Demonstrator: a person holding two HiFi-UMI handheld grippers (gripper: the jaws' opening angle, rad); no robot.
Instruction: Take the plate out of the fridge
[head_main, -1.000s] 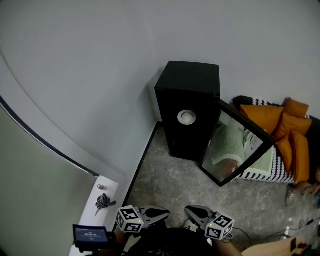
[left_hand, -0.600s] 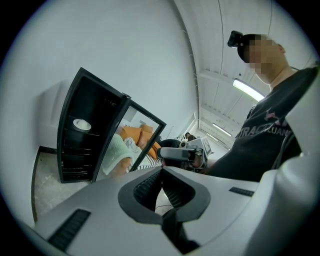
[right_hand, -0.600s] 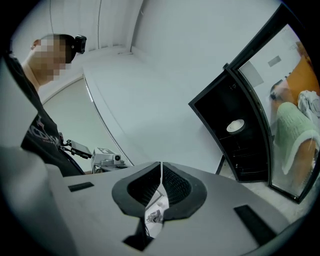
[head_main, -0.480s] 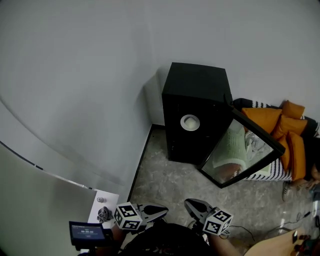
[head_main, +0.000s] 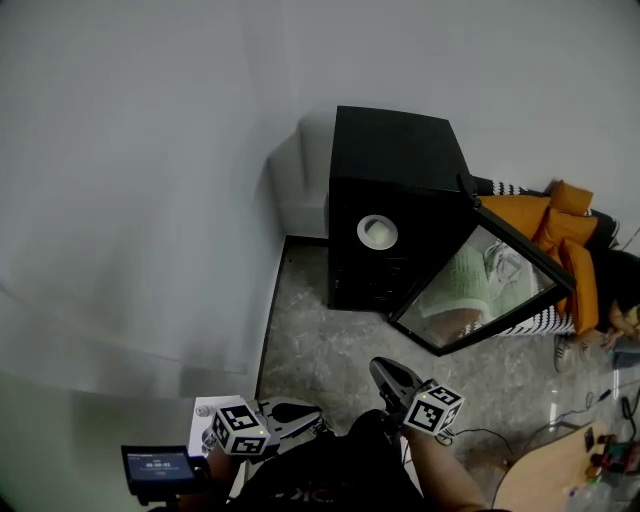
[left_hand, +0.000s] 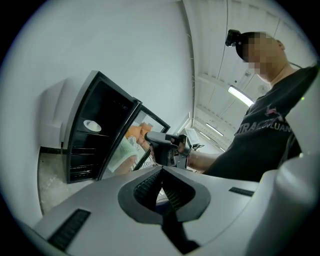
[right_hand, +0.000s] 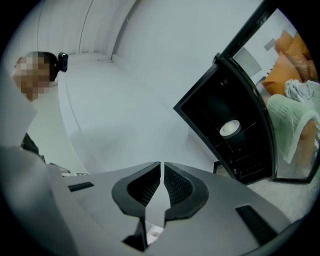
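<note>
Left gripper (head_main: 313, 412) and right gripper (head_main: 382, 370), both hand-held low in the head view, point toward a black fridge (head_main: 395, 160) standing in a corner vs. a white wall (head_main: 150, 150). Each has its jaws pressed together w/ nothing btwn them, as each gripper's own view confirms. White plate (head_main: 377, 232) sits on an upper shelf inside the fridge, well apart from both grippers. Fridge's glass door (head_main: 485, 285) hangs wide open to the right, a pale green cloth showing in its pane. Speckled stone floor (head_main: 320, 340) lies btwn the person and the fridge. Orange cushions (head_main: 565, 230) are piled right of the door. Small screen (head_main: 158, 467) shows at lower left, corner of a wooden desk (head_main: 545, 480) at lower right. In the left gripper view, the right gripper appears just beyond the closed jaws, w/ the plate at left inside the fridge.
</note>
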